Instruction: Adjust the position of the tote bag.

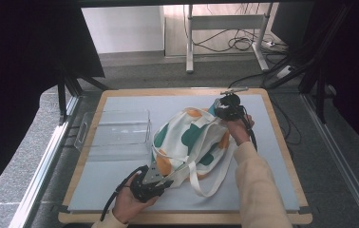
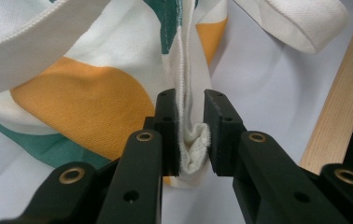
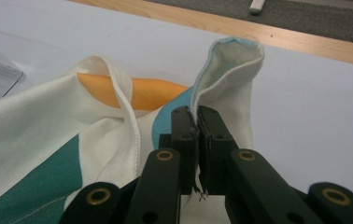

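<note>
High view: tote bag (image 1: 187, 140) lies mid-mat, left gripper (image 1: 155, 178) at its near edge, right gripper (image 1: 222, 110) at its far corner; bare mat (image 1: 272, 156) to the right, clear tray (image 1: 116, 128) just left. Left gripper view: jaws clamped on a bunched hem (image 2: 192, 149), wooden table edge (image 2: 338, 107) close. Right gripper view: jaws pinched together on the thin seam (image 3: 196, 116), open mat beyond.

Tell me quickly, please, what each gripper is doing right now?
Left gripper: shut on a bunched fold of the bag.
Right gripper: jaws shut on the bag's thin edge.
</note>
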